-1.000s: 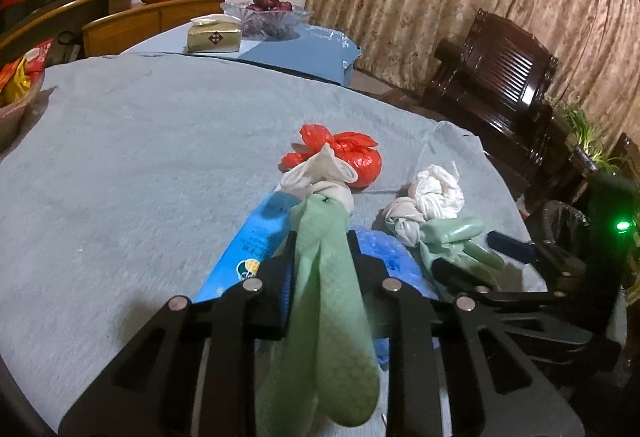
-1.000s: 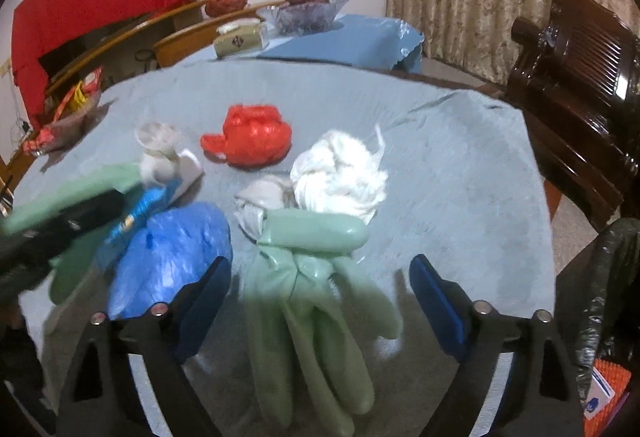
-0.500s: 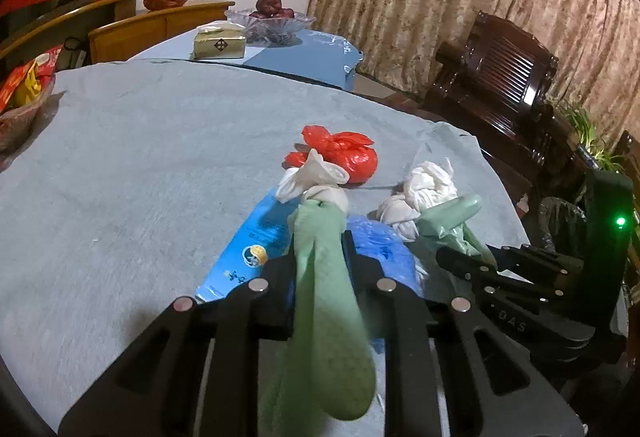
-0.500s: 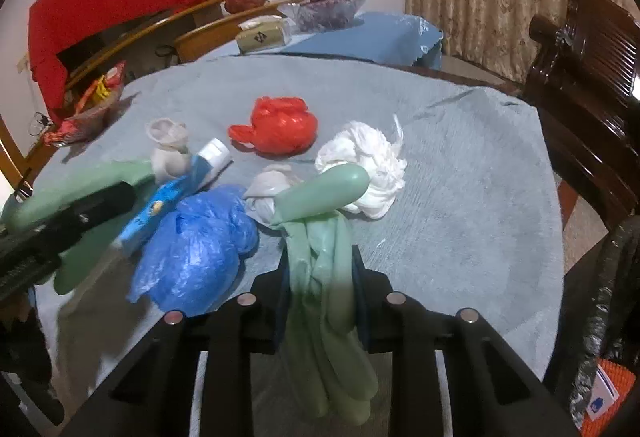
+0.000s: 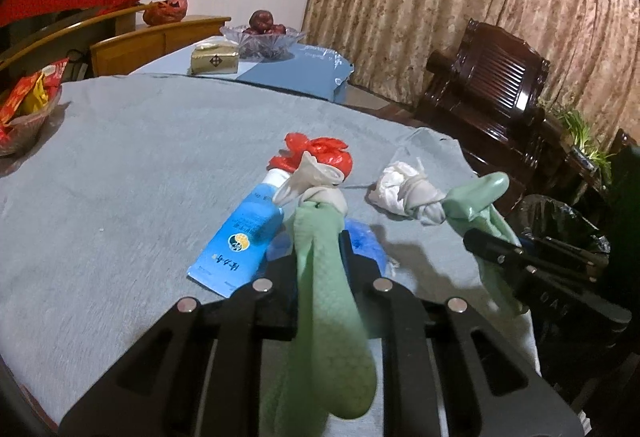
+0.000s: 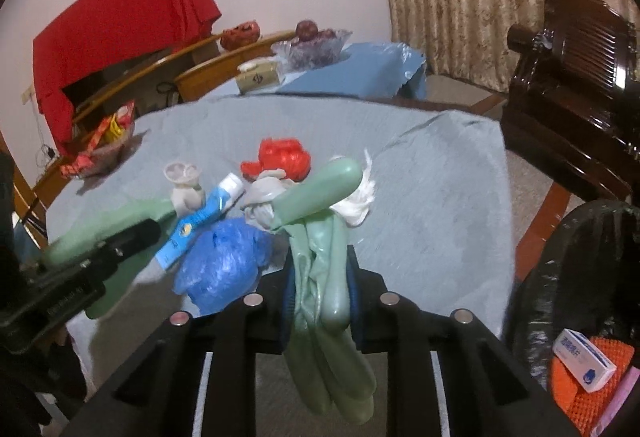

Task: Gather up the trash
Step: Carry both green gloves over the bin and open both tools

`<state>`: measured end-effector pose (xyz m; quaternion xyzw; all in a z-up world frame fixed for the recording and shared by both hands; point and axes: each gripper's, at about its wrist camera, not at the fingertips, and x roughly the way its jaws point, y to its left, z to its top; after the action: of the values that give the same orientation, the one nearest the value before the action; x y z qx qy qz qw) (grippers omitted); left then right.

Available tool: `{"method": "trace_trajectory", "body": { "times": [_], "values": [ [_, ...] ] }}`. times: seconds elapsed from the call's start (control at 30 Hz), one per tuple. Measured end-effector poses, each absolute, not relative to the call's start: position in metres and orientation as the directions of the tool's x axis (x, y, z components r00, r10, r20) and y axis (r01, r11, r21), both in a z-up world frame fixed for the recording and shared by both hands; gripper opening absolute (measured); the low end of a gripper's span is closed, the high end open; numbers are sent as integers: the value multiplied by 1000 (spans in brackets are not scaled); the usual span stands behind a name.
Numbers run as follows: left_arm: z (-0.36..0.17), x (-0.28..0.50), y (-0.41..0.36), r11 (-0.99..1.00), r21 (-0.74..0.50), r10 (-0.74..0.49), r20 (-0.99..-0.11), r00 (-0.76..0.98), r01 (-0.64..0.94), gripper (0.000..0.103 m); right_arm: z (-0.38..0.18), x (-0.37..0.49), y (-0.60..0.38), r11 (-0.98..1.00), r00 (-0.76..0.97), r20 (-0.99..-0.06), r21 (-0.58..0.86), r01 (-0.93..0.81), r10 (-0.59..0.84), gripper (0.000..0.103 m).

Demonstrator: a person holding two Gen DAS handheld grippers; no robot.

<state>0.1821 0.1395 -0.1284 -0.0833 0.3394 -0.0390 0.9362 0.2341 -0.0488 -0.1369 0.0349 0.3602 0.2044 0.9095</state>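
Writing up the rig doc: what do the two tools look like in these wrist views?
Both look alike: matte black plastic frames with slotted cut-outs and round silver fasteners across the top. The right tool has blue pads inside its fingers; the left tool shows black fingers, pad colour hidden. White embossed lettering runs along each tool's side, too blurred to read. No cables, sleeves or hands show.

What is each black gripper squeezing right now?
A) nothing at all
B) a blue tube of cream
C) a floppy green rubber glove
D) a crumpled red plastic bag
C: the left gripper is pinched shut on one floppy green rubber glove, and the right gripper is pinched on the other green rubber glove, while the crumpled red plastic bag and the blue tube lie on the table.
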Motion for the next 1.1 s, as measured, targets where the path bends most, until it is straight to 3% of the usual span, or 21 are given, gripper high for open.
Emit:
{"method": "trace_trajectory", "body": {
  "times": [1.1],
  "values": [
    [-55, 162, 52, 970, -150, -241, -506, 828, 191, 14, -60, 183, -124, 941, 795, -505, 212, -262, 336, 22]
  ]
}}
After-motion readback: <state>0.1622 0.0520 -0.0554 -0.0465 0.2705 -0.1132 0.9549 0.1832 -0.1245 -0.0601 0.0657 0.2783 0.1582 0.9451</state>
